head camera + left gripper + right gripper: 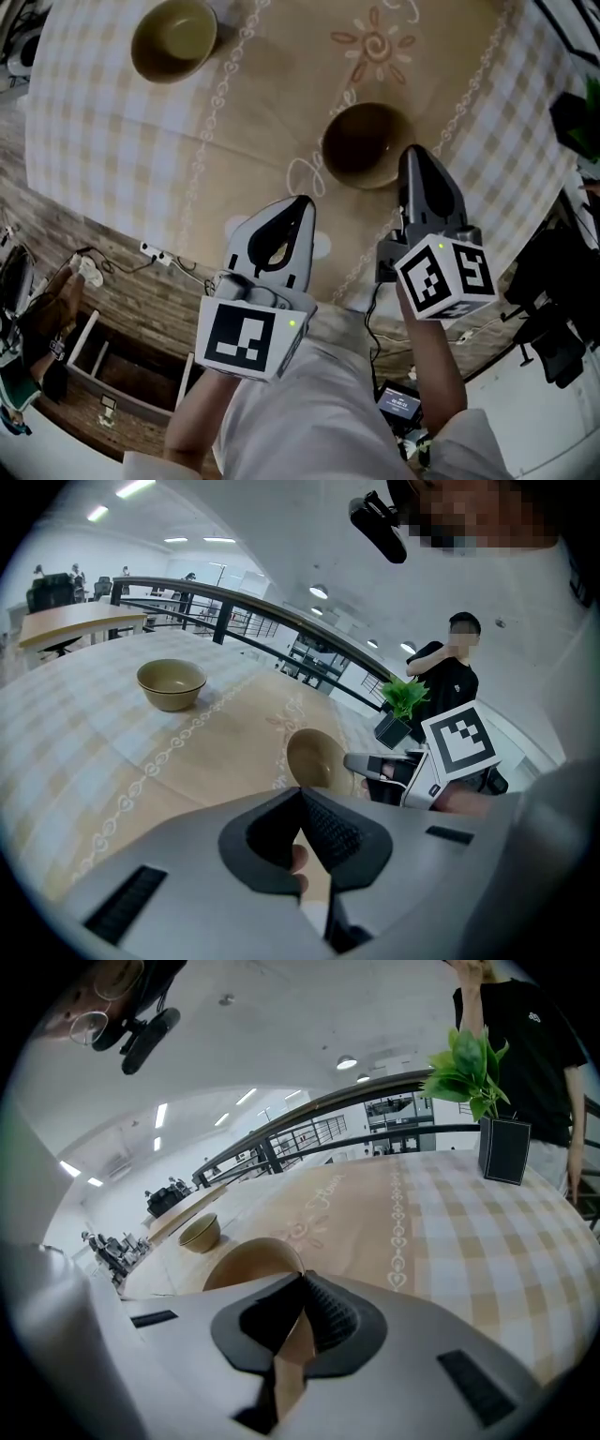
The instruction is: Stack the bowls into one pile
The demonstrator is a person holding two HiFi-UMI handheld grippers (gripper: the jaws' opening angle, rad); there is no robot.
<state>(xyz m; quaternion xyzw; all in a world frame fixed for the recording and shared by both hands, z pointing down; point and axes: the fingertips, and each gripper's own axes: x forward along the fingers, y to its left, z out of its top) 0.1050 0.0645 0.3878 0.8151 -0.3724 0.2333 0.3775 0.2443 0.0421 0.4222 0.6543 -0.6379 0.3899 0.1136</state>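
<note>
The round surface (56, 159), under a cloth (272, 94) of pale checks with a tan middle and white scrollwork, fills most of what we see from the head. The person's two forearms (202, 412) come up from the lower edge, and each hand is mostly hidden behind a marker cube (248, 337).

The left tongs (302, 204) sit low and close to the body, pointing out over the surface's near edge. Their own view shows the jaws clenched tip to tip with nothing between them, and a fingertip (298, 859) peeps through the gap behind the pads (330, 832).

The right tongs (412, 155) reach further out, nose angled toward the middle of the surface. They grasp the near bowl (361, 145) by its right-hand rim, and in the right gripper view we see its tan wall running down between the pads. In the left gripper view that bowl is tilted, its mouth turned sideways. We think its lower edge is off the cloth, but no view shows that plainly.

The far bowl (173, 37) sits upright on the checks at the far left, well apart from the near one.

A person in black (452, 677) stands beyond the surface, partly cut off by the right tongs' cube. A potted plant (473, 1063) in a dark box stands on the checks near the far edge.
</note>
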